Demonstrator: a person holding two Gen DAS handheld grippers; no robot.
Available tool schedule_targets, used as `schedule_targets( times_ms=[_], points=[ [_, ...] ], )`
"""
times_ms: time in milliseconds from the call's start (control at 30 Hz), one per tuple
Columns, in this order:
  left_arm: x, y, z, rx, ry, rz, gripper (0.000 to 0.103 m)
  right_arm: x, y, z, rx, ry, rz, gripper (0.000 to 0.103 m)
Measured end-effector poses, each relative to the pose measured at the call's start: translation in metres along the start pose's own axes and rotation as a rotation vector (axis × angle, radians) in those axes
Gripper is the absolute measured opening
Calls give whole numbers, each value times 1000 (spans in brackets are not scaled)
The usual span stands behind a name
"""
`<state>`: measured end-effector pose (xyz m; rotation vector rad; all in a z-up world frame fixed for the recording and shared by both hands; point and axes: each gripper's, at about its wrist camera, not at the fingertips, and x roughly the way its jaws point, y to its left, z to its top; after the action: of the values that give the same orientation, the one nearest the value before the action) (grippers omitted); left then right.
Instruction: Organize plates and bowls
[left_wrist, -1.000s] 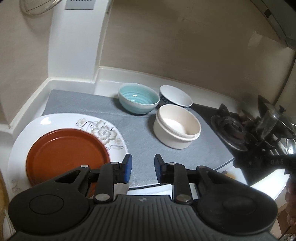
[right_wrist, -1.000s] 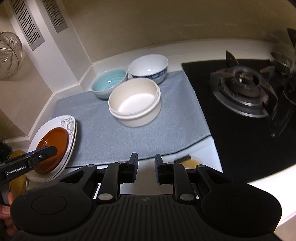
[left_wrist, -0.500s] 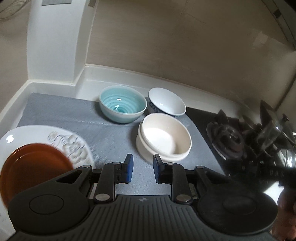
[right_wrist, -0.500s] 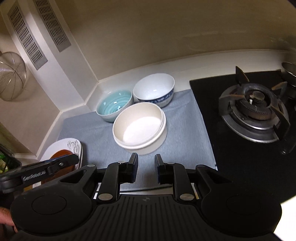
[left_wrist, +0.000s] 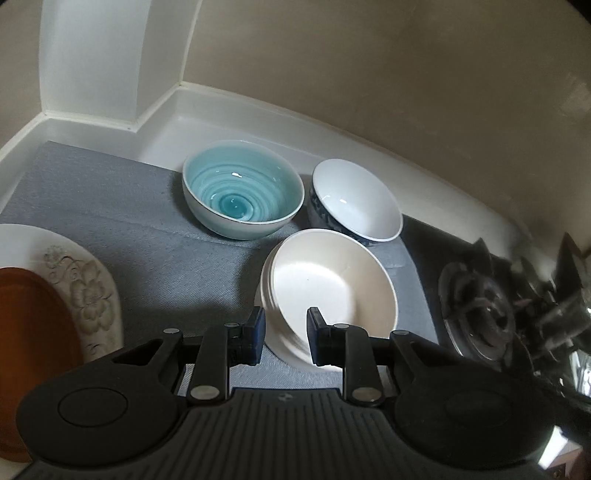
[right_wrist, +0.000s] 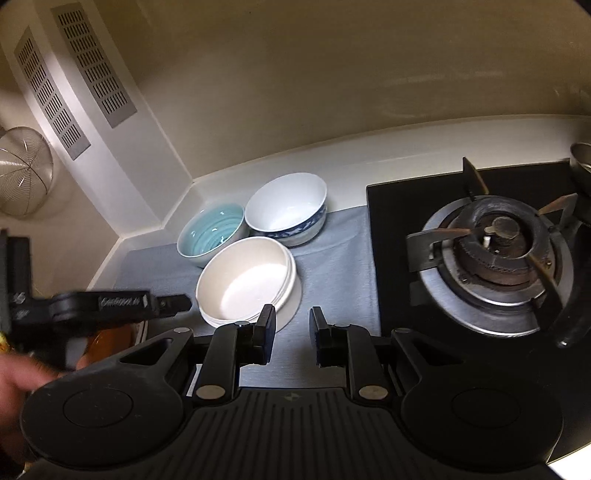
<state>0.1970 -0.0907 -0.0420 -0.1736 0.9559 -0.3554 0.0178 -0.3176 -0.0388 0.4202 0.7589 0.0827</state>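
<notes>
The left hand-held gripper has swung across from the plates to the cream bowl — jaws slightly parted astride its near rim, not pressing. That round bowl sits mouth-up on the grey mat on the bench, touching the teal bowl and white bowl. The right hand-held gripper hangs just beside it — narrowly parted, empty.
</notes>
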Motion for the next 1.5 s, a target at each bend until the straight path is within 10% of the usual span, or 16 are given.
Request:
schedule_targets(
  times_ms=[933,1200,1500],
  points=[
    [-65,-34,-71,231,104,36,15,62,-2,-17,-81,247,84,42],
    [-62,-30,-54,274,86,1,15,62,2,-30,-66,273,34,17],
    [-56,-4,-14,275,41,-58,16,52,19,-42,-34,279,-61,14]
  ],
)
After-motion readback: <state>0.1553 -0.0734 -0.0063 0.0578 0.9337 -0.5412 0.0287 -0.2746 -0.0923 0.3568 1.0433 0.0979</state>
